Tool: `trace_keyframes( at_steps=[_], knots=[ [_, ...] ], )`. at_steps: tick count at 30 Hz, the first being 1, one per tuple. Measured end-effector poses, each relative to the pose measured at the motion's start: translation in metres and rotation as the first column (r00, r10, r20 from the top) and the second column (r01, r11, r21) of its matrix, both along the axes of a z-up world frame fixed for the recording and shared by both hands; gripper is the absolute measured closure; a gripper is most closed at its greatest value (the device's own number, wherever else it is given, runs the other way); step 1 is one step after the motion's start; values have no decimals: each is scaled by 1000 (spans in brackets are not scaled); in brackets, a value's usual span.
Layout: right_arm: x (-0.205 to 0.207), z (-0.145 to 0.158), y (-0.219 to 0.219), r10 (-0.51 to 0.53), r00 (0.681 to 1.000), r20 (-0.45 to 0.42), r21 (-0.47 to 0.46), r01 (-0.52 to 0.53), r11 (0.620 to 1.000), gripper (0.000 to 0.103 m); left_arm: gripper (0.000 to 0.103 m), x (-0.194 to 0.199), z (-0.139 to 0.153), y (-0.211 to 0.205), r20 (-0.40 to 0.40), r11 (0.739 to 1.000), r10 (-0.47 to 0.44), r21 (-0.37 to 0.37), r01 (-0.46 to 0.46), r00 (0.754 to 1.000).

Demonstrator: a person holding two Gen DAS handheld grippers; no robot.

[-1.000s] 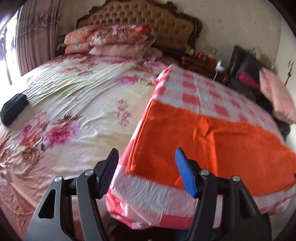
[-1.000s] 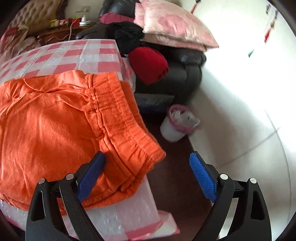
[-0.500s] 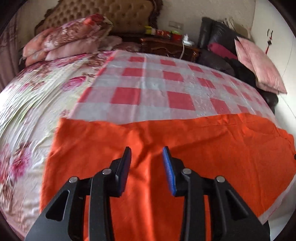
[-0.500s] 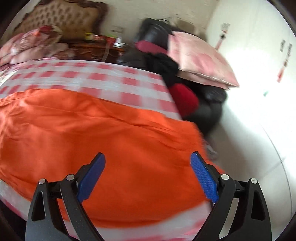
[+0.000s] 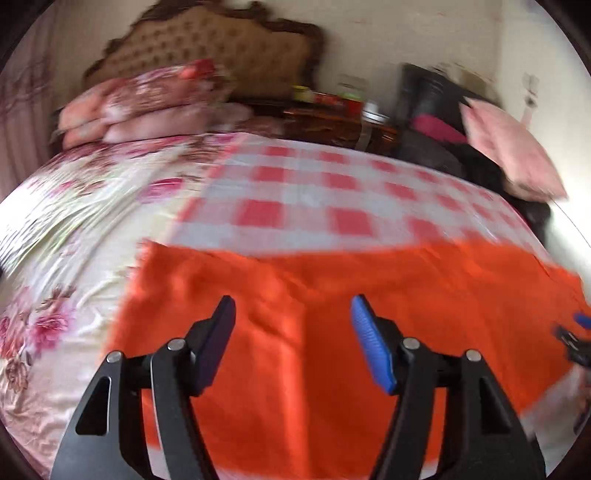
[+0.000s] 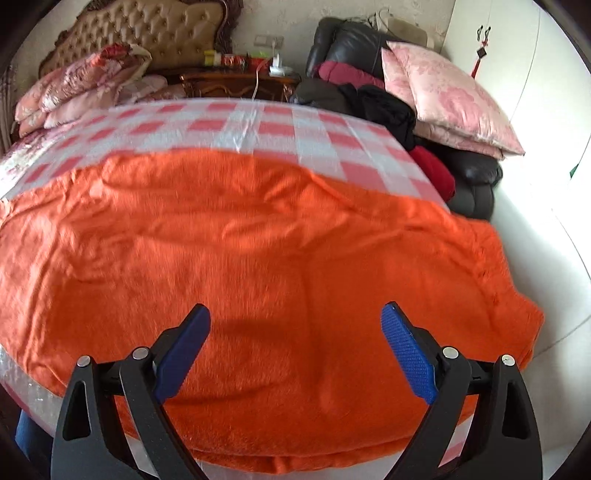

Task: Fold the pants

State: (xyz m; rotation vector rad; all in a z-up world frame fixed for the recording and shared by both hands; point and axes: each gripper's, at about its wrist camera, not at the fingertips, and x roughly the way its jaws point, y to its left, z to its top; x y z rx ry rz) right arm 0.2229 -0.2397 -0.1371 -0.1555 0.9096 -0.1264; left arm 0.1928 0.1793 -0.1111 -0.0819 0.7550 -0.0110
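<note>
The left gripper [image 5: 293,341] hangs over the orange pants [image 5: 332,332], its fingers [image 5: 371,349] released and having just been opening, with only air between them. The right gripper [image 6: 295,350] hovers likewise above the pants [image 6: 258,240], its fingers [image 6: 406,354] spread wide and grasping nothing. The pants lie flat across the near edge of a worktop covered by a red-and-white checked cloth [image 6: 295,122], one end drooping past its right corner. Left of the cloth spreads a floral bed [image 5: 74,240] with stacked pillows [image 5: 147,103] before a tufted headboard [image 6: 147,33]. Farther right, a dark sofa [image 6: 476,177] carries a pink pillow [image 6: 450,96] and heaped clothes.
</note>
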Motion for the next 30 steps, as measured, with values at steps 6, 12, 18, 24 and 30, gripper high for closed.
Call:
trace_keyframes(
  at_steps=[6,12,18,24,30],
  knots=[
    [-10,-8,0,-20,1000,-5,10,20,1000,12,42,-19,-23,-41,-74,1000,-17,9,17,997],
    [-15,-11,-8,-27,1000,7,65,27,998,11,50,-26,-40,-37,-128,1000,27,19,-25,991],
    [-18,-13,-14,-36,999,22,115,33,993,11,46,-38,-42,-42,-114,997,29,71,-21,993],
    [-20,-15,-15,-39,999,33,133,34,990,11,41,-41,-40,-43,-117,996,39,81,-30,992],
    [-23,-15,-19,-16,999,37,160,10,987,11,43,-69,-20,34,-92,963,253,-75,-260,963]
  ],
)
